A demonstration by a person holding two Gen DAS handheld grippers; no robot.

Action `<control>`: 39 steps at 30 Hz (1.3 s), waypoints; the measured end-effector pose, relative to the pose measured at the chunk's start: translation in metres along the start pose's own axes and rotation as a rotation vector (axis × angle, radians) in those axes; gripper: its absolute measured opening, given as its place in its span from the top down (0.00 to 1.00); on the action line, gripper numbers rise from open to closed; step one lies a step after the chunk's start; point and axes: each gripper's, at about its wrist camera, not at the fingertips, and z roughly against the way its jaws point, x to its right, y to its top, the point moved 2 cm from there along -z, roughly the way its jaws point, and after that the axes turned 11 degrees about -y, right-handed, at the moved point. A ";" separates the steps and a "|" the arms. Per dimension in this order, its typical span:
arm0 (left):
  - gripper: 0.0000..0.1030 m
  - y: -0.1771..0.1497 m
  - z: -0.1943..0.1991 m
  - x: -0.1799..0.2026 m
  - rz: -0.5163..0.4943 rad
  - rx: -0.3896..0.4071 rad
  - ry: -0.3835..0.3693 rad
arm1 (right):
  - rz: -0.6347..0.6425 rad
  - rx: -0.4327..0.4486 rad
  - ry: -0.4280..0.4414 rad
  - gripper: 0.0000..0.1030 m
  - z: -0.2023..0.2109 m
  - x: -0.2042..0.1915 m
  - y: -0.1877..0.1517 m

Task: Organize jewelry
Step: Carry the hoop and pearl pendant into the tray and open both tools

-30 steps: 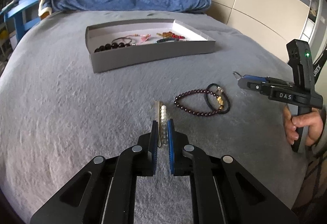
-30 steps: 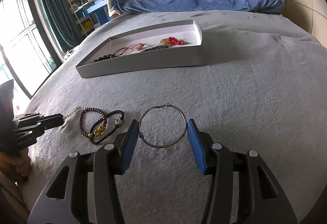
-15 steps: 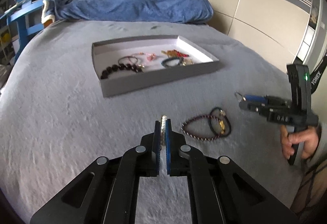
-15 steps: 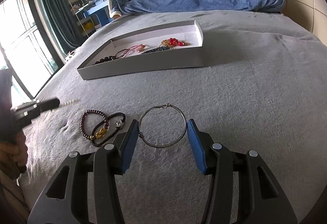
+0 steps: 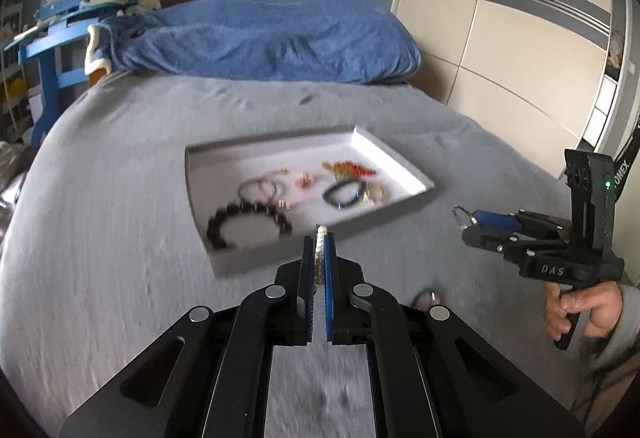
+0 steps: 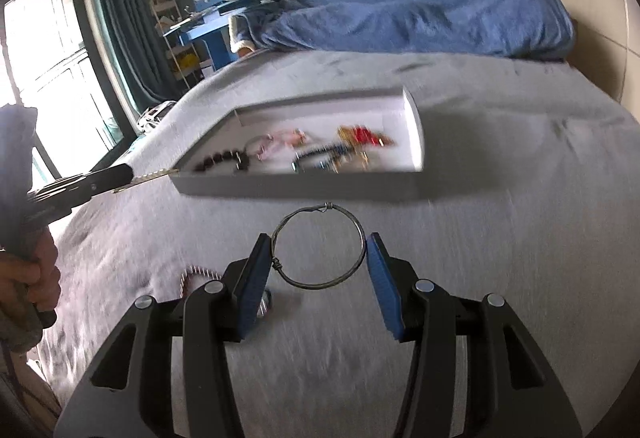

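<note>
The left gripper (image 5: 319,270) pinches a white pearl bracelet (image 5: 319,254), held above the bed near the white tray (image 5: 404,162). The right gripper (image 6: 318,266) clamps a thin wire bangle (image 6: 320,250), a round grey hoop with a twisted clasp.

"DAS" is printed on the right tongs (image 5: 466,226); a strap (image 5: 625,174) seems to read "ONEX".

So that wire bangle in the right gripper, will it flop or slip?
The bangle probably stays stiff: it keeps a round hoop between the right gripper pads. It looks light. Thin smooth wire on two small contacts could swivel or slip.
</note>
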 end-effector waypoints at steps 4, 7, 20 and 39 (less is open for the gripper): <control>0.95 0.019 -0.017 -0.006 0.002 0.009 0.009 | 0.026 -0.011 -0.002 0.53 -0.022 -0.009 0.027; 0.95 0.027 -0.032 -0.012 0.011 0.005 0.017 | 0.037 -0.032 -0.007 0.53 -0.042 -0.016 0.040; 0.95 0.023 -0.085 -0.054 0.059 -0.057 0.080 | 0.090 -0.143 -0.029 0.53 -0.127 -0.046 0.070; 0.44 0.003 -0.089 -0.060 0.080 -0.053 0.114 | 0.070 -0.077 -0.033 0.41 -0.117 -0.039 0.049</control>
